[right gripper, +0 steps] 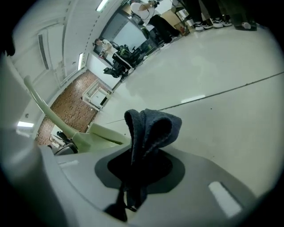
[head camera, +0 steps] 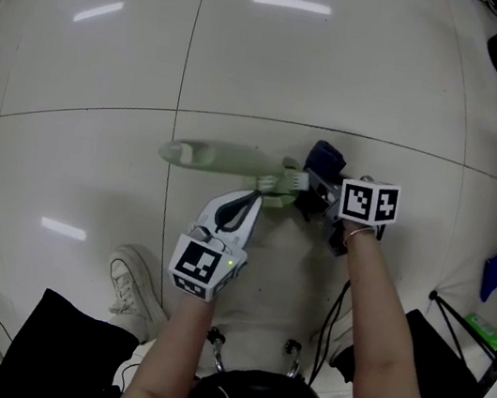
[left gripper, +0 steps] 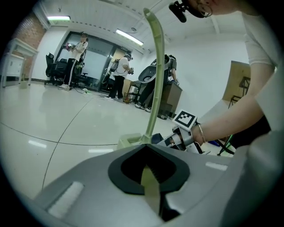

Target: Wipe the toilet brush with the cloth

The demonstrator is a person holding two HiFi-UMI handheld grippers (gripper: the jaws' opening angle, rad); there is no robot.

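Glossy tiled floor [head camera: 348, 68] under everything. The brush [head camera: 227, 159] is smooth pale-green plastic, and in the head view its long handle runs out to the left. Left gripper [head camera: 253, 202] is pinched on its flat head end. Right gripper [head camera: 323, 197] is clamped on the cloth [right gripper: 151, 128], a fuzzy dark-blue wad just right of that end, so I'd wipe leftward along the handle.

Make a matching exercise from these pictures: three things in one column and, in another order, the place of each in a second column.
Things:
1. toilet brush
2. cloth
3. white shoe

Places:
A. on the floor, lower left in the head view
B. clamped in the left gripper
C. clamped in the right gripper

Pairs: 1-B, 2-C, 3-A
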